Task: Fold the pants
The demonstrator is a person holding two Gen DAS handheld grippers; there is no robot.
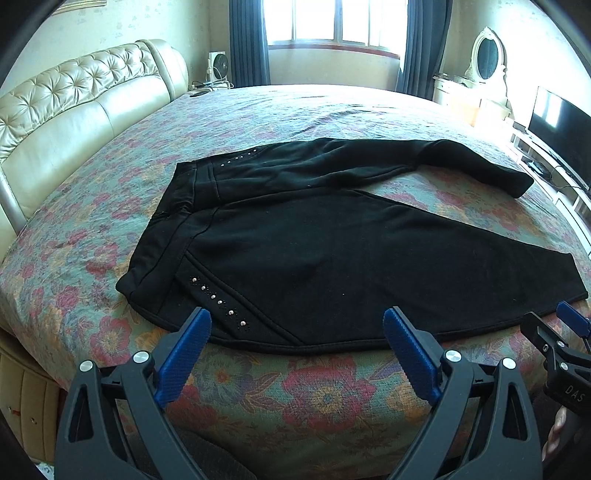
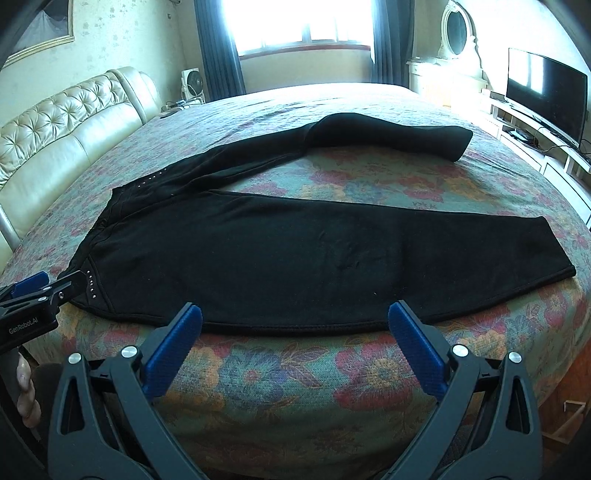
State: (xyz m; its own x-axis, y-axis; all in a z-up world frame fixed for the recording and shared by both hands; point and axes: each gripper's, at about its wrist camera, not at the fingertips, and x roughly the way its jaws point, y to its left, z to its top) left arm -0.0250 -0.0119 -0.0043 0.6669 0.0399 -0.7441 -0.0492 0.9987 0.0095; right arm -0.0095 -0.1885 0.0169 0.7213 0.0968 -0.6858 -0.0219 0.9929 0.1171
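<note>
Black pants lie spread flat on the bed, waistband to the left, legs splayed to the right; they also show in the right wrist view. The near leg lies along the front edge; the far leg angles away with a bend. Silver studs mark the pockets. My left gripper is open and empty, just short of the pants' near hem by the hip. My right gripper is open and empty, just short of the near leg's edge. Each gripper shows in the other's view: the right one, the left one.
The bed has a floral cover and a tufted cream headboard on the left. A TV on a low stand and a dressing table with an oval mirror stand at the right. A window with dark curtains is behind.
</note>
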